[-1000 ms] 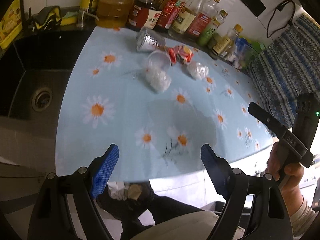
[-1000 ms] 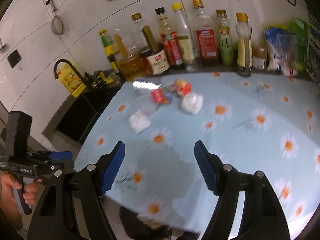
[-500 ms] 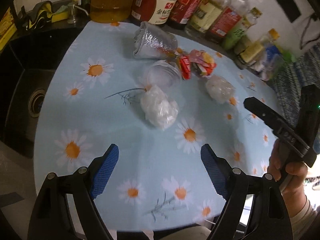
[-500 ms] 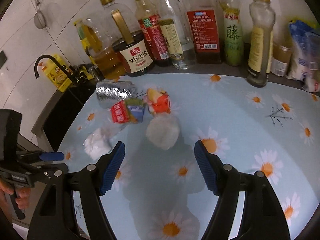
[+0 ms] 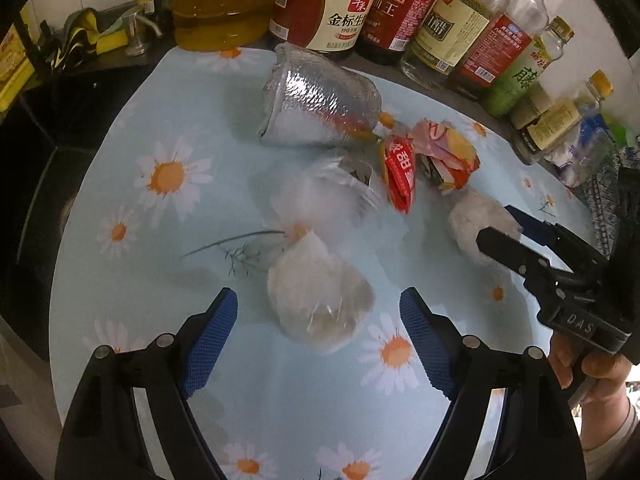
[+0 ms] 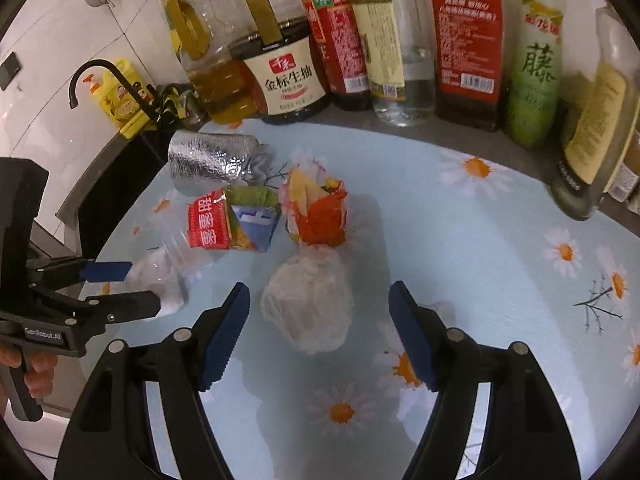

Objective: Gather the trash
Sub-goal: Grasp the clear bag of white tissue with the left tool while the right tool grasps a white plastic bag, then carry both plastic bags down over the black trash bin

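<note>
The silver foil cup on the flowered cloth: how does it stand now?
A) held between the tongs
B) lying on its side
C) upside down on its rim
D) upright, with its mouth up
B: the silver foil cup lies on its side on the flowered cloth, near the bottles, and no tongs touch it.

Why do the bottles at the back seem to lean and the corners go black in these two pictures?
Fisheye distortion: in the right wrist view the bottles bow outward and the lens rim blacks the corners; in the left wrist view the daisy tablecloth curves, and the clear plastic cup looks smeared.
</note>
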Motion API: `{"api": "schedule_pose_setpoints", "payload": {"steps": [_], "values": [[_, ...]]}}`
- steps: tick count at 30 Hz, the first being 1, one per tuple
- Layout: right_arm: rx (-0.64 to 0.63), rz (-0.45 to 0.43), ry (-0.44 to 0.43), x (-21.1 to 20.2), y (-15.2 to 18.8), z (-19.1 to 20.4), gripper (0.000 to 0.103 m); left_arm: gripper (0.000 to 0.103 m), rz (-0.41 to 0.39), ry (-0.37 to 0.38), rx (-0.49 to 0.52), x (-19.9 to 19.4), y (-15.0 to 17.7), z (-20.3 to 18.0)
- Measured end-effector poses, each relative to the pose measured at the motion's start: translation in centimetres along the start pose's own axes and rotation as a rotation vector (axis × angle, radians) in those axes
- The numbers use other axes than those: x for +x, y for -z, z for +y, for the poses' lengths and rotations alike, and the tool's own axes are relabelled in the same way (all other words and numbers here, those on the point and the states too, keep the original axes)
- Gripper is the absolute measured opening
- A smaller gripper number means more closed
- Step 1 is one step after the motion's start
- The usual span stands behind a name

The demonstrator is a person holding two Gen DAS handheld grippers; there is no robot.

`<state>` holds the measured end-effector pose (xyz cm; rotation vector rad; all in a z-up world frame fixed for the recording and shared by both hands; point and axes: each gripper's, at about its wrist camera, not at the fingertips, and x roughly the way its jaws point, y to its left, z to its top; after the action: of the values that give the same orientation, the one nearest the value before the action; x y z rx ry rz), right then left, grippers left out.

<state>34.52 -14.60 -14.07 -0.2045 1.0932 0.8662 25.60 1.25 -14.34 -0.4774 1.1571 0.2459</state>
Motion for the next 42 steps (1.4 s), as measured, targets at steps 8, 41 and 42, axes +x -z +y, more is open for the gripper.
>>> {"api": "schedule_pose_setpoints", "payload": {"steps": [8, 41, 42], "values": [[-0.017, 0.011, 0.007, 0.8, 0.1, -0.2, 0.05, 0.054, -0.012, -0.029, 0.018, 0.4, 0.0, -0.4], [0.193, -0.095, 0.104, -7.2, 8.4, 9.3, 0.05, 0.052, -0.11, 0.131, 0.221, -8.8, 6.2, 2.4], [0.198, -0.097, 0.108, -7.4, 8.8, 9.9, 0.05, 0.052, -0.111, 0.133, 0.231, -9.1, 6.5, 2.7]]}}
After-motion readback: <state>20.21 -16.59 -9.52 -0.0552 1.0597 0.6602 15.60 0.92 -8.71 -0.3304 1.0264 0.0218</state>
